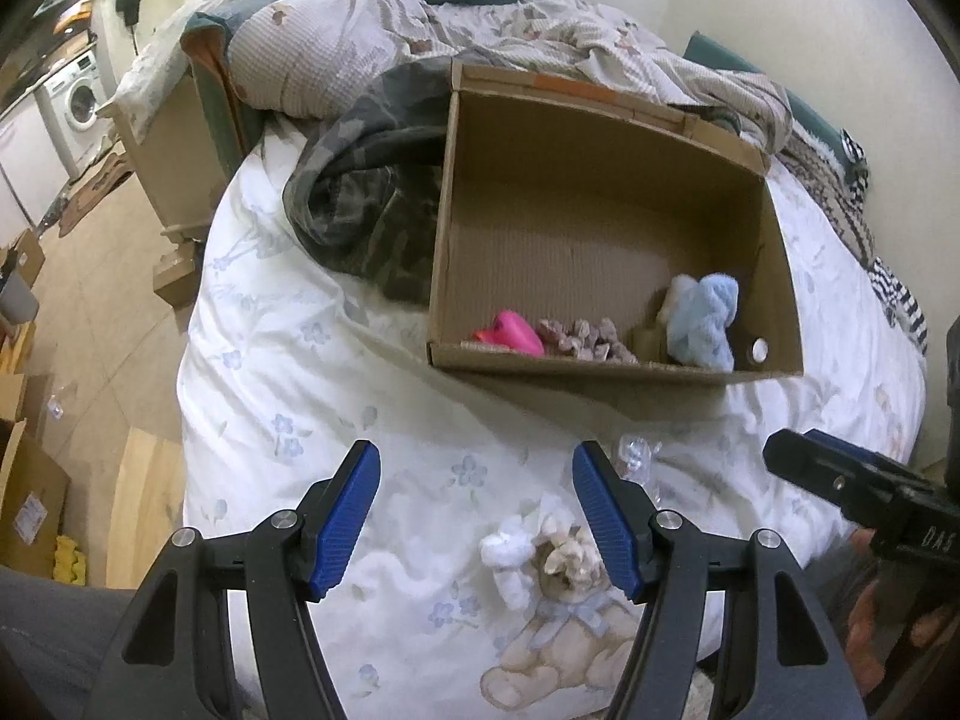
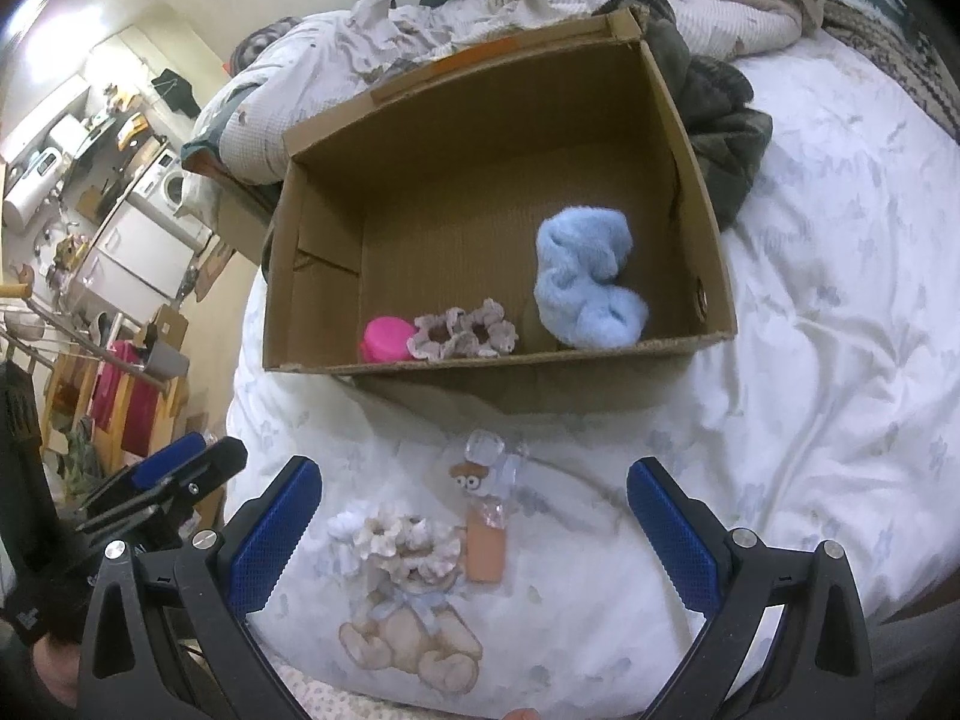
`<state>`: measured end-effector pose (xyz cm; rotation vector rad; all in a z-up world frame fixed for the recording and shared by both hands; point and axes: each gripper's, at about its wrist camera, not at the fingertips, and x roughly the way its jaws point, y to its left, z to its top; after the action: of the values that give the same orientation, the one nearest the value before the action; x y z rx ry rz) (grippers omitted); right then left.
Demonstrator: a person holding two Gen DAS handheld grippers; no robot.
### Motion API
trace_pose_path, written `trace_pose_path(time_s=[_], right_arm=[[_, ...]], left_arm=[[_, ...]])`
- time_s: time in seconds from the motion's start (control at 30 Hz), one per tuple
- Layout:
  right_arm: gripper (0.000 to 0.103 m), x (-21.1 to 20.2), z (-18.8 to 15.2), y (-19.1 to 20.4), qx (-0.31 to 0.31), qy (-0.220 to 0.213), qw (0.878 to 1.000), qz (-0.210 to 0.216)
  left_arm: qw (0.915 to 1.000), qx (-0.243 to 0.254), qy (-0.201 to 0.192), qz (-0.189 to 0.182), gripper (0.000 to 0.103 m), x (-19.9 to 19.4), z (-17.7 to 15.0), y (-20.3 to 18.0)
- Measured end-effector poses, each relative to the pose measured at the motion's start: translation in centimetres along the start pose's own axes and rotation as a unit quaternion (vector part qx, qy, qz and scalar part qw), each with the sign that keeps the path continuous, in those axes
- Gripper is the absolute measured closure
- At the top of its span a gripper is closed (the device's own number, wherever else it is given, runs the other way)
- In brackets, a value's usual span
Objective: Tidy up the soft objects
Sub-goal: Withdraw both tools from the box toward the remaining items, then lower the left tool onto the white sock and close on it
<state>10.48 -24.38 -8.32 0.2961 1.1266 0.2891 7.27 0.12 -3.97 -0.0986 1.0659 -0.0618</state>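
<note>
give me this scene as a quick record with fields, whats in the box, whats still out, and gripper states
surface: bed with white floral duvet
container: open cardboard box on the bed
in box: pink item, beige scrunchie, light blue fluffy piece
outside box: cream scrunchie and white fluffy piece on the duvet, small clear packet beside them
left hand-held gripper: open, holding nothing, above the cream scrunchie
right hand-held gripper: open, holding nothing
behind box: dark crumpled blanket
</note>
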Motion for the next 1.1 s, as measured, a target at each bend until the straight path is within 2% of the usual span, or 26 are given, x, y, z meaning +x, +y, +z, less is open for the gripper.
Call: trace_pose_path(time_s=[0.13,0.27,0.5,0.67,0.83,0.93,0.97,1.03,1.1], right_arm=[[0.0,0.7,-0.4,-1.2,0.027,0.021,0.999,-0.013],[0.0,2.2,-0.6,-2.8,0.058,0.053,0.996,-0.039],[0.0,3.4,-0.5,-2.8,0.06,0.078,0.994,-0.042],[0.0,3.6,-0.4,-2.8,0.059,0.081,0.994,-0.037],[0.0,3.6,-0.4,-3.1,0.064,0.081,0.994,-0.035],[0.0,3.7,-0.4,-3.2,0.064,0.087,0.994,-0.034],[0.0,3.8,-0.3,-3.1,0.064,0.089,0.993,-0.034],[0.0,4.2,-0.3,-2.8,0.061,0.093,0.993,-0.032],[0.0,4.5,-0.3,-2.5,0.057,0.096,0.993,-0.031]], left_arm=[[0.9996,-0.001,0.027,0.001,0.038,1.2,-0.5,0.4],[0.9933,-0.015,0.114,-0.013,0.038,4.4,-1.7,0.9],[0.9847,-0.011,0.168,-0.046,0.038,7.0,-2.7,-0.8],[0.9819,-0.034,0.182,-0.043,0.038,8.9,-2.8,-1.1],[0.9786,-0.09,0.177,-0.054,0.038,9.0,-2.1,0.7],[0.9756,-0.102,0.185,-0.059,0.038,9.0,-2.3,1.2],[0.9745,-0.1,0.191,-0.061,0.039,9.1,-2.5,1.2],[0.9688,-0.086,0.222,-0.067,0.048,10.0,-3.3,0.7],[0.9621,-0.081,0.248,-0.08,0.074,10.7,-4.0,0.2]])
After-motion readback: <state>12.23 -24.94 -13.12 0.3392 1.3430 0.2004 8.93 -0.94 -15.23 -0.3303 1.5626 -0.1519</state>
